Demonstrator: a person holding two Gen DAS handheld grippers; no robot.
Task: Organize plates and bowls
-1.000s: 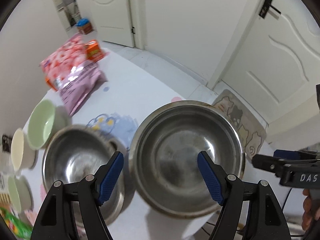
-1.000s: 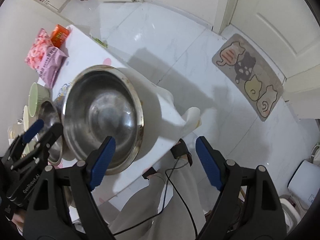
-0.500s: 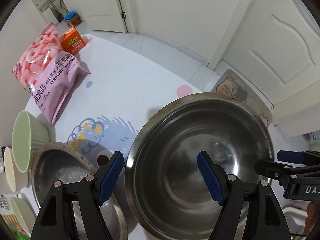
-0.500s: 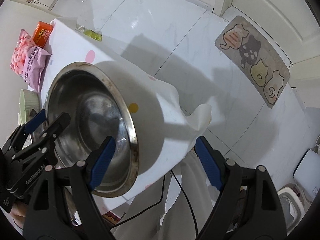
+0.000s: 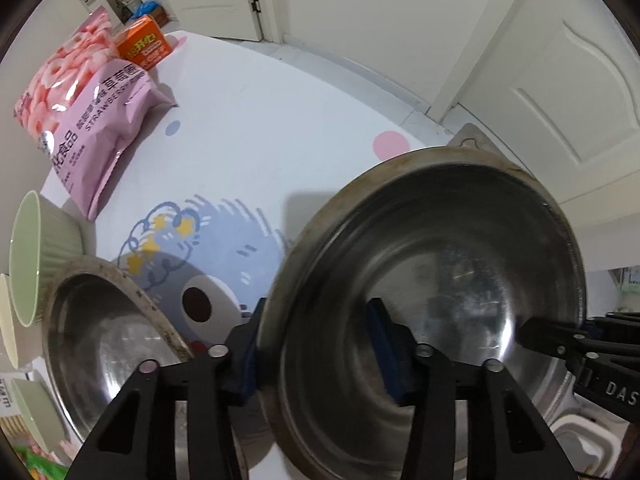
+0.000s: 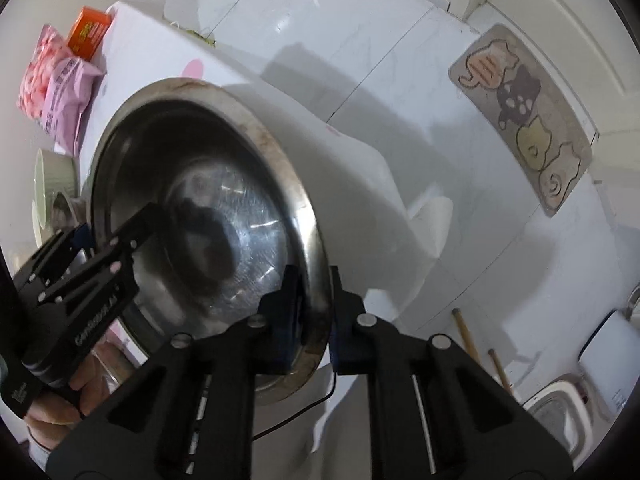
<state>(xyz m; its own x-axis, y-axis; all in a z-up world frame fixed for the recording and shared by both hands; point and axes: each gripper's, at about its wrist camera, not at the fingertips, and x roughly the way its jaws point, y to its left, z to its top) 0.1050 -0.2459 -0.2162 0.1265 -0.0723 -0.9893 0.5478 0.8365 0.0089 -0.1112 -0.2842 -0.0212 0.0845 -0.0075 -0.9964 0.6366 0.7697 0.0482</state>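
Observation:
A large steel bowl (image 5: pixel 440 300) fills the lower right of the left wrist view and also shows in the right wrist view (image 6: pixel 208 216). My left gripper (image 5: pixel 316 348) is shut on its left rim, one pad outside and one inside. My right gripper (image 6: pixel 314 312) is shut on the opposite rim; it also appears at the right edge of the left wrist view (image 5: pixel 560 340). The bowl is tilted and held between both. A smaller steel bowl (image 5: pixel 108 356) sits on the table at lower left.
A green ribbed bowl (image 5: pixel 36 256) and a cream bowl (image 5: pixel 8 328) stand at the left edge. A pink snack bag (image 5: pixel 80 120) and an orange box (image 5: pixel 146 42) lie at the far left. The table's right edge drops to a tiled floor with a cat mat (image 6: pixel 524 116).
Both grippers have moved in and closed on opposite rims of the large steel bowl. They were open half a second ago. The bowl now looks closer and tilted.

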